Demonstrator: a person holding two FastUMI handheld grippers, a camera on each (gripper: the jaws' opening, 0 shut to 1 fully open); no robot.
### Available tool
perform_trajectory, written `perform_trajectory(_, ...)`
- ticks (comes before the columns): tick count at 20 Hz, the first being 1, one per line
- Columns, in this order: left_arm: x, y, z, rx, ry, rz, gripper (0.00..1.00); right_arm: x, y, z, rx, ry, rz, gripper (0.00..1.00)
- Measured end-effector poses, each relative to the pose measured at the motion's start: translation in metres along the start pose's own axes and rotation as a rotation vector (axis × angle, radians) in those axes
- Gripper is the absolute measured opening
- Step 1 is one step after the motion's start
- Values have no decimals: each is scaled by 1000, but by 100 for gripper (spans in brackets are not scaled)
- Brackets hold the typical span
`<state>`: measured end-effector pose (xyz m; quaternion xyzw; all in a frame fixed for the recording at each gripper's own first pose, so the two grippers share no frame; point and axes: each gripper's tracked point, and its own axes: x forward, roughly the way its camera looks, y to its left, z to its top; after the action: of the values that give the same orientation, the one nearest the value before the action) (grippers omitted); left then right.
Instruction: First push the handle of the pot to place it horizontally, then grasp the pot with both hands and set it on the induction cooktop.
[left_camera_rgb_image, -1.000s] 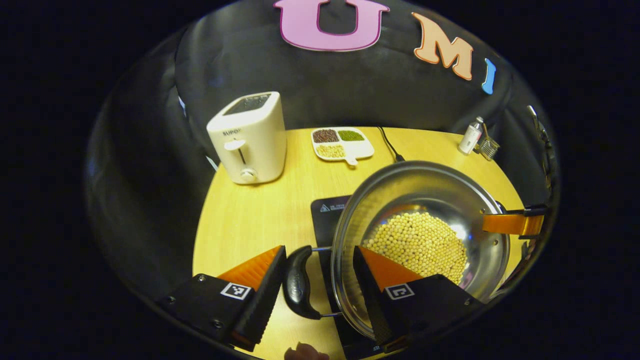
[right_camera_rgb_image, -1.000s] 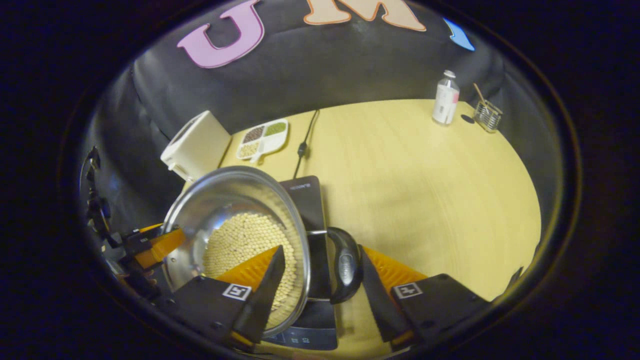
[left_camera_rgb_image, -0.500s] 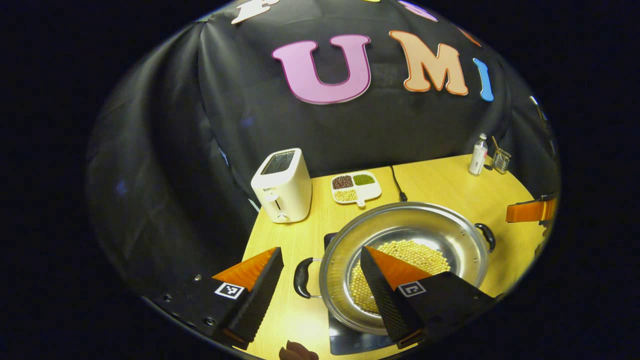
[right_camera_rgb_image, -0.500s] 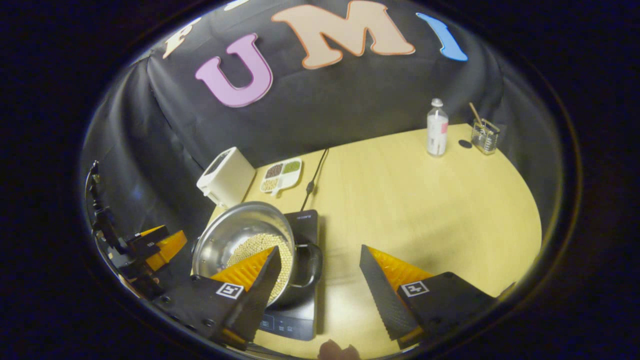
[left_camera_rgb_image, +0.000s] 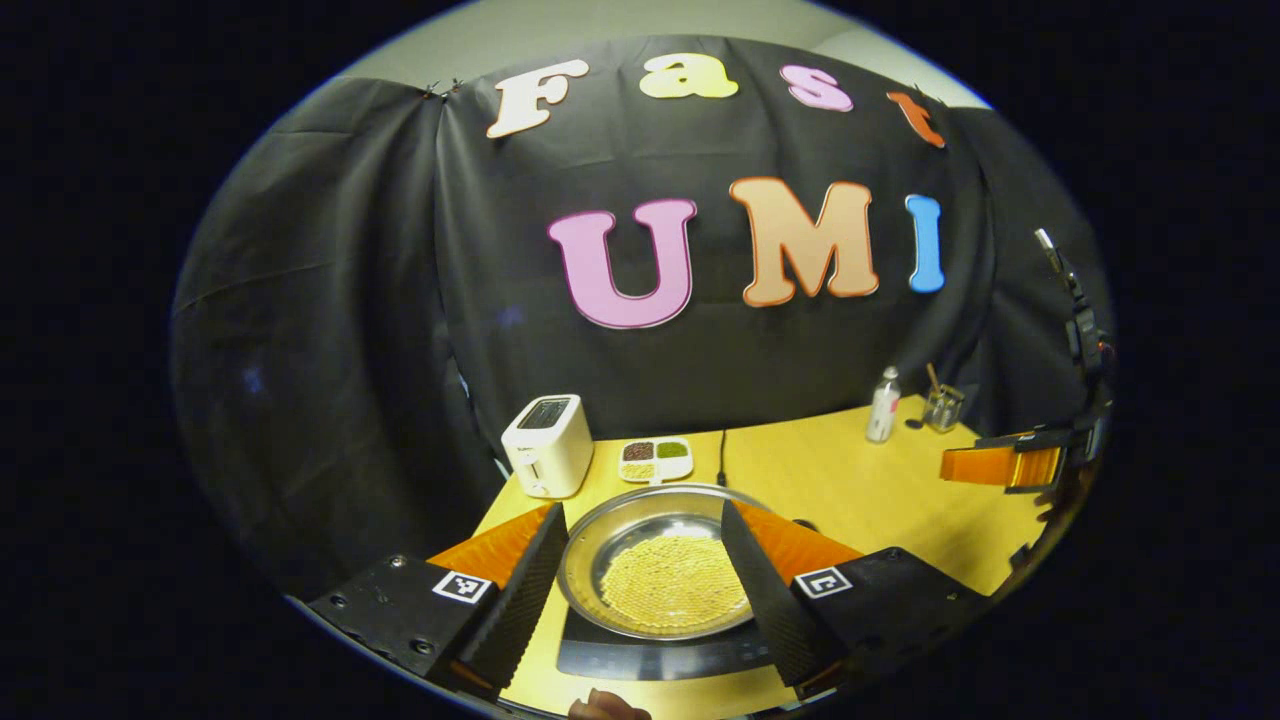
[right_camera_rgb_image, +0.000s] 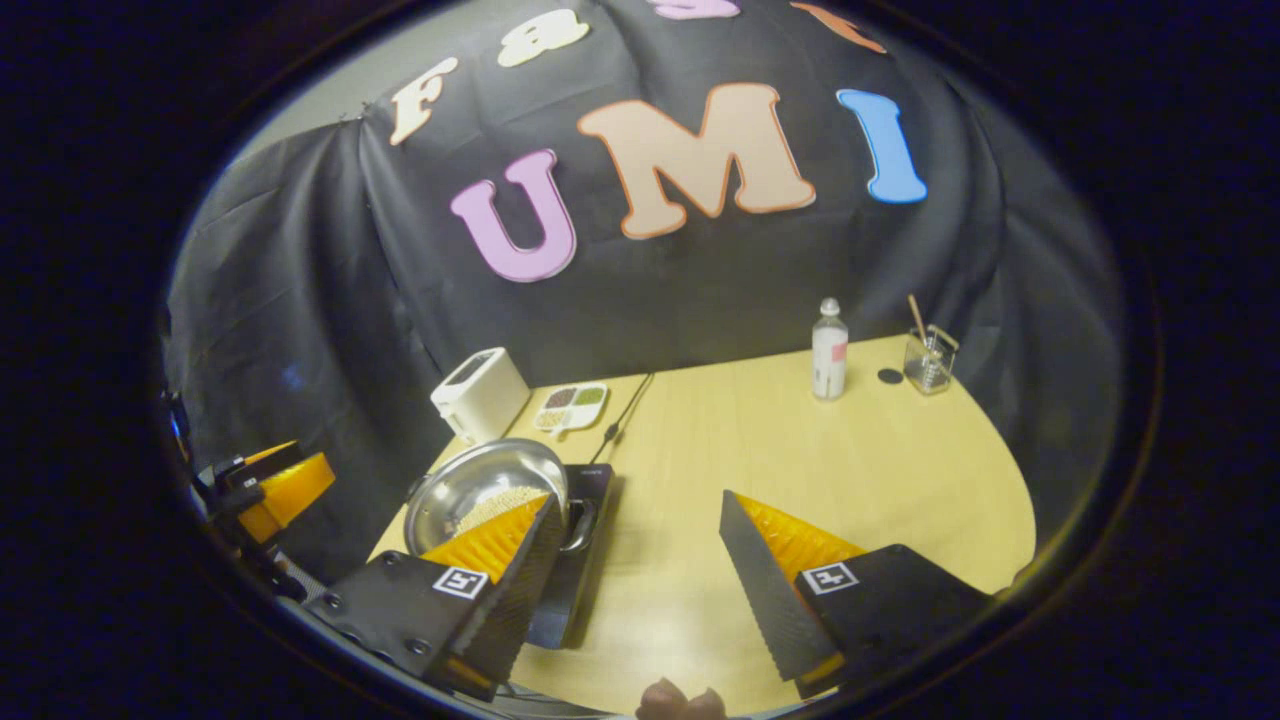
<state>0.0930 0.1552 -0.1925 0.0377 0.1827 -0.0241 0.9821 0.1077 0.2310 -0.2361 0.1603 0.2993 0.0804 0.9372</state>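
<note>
My right side has broad bare table (right_camera_rgb_image: 800, 470) to pass over. The pot (right_camera_rgb_image: 480, 485) on the cooktop (right_camera_rgb_image: 585, 490) blocks the left, with the toaster (right_camera_rgb_image: 480, 395) and bean tray (right_camera_rgb_image: 570, 408) behind; bottle (right_camera_rgb_image: 829, 350) and glass holder (right_camera_rgb_image: 928, 362) guard the far edge.
</note>
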Motion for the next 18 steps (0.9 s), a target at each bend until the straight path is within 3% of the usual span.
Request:
perform_trajectory(1,-10,-8,11,-9,-22,-14,94,-13,0,11,-26,-42,-1,93)
perform_trajectory(3,-27,-22,24,-12,-57,-41,96,-42,0,28,-77,-101,-17,97)
perform_trajectory(4,-36,-27,33,-12,-83,-52,94,-56,2,33,-89,-121,-20,93)
perform_trajectory(7,-63,-44,44,-40,-117,-79,96,-100,11,42,-97,-163,-35,94)
perform_trajectory(8,-74,-51,49,-59,-133,-91,94,-114,13,48,-106,-183,-43,98)
perform_trajectory(10,-97,-58,54,-91,-157,-106,95,-145,14,53,-139,-212,-51,93)
perform_trajectory(17,-170,-64,95,-134,-291,-95,94,-240,9,89,-179,-376,-100,93)
perform_trajectory(18,-178,-64,101,-122,-306,-86,94,-246,9,96,-184,-402,-96,97)
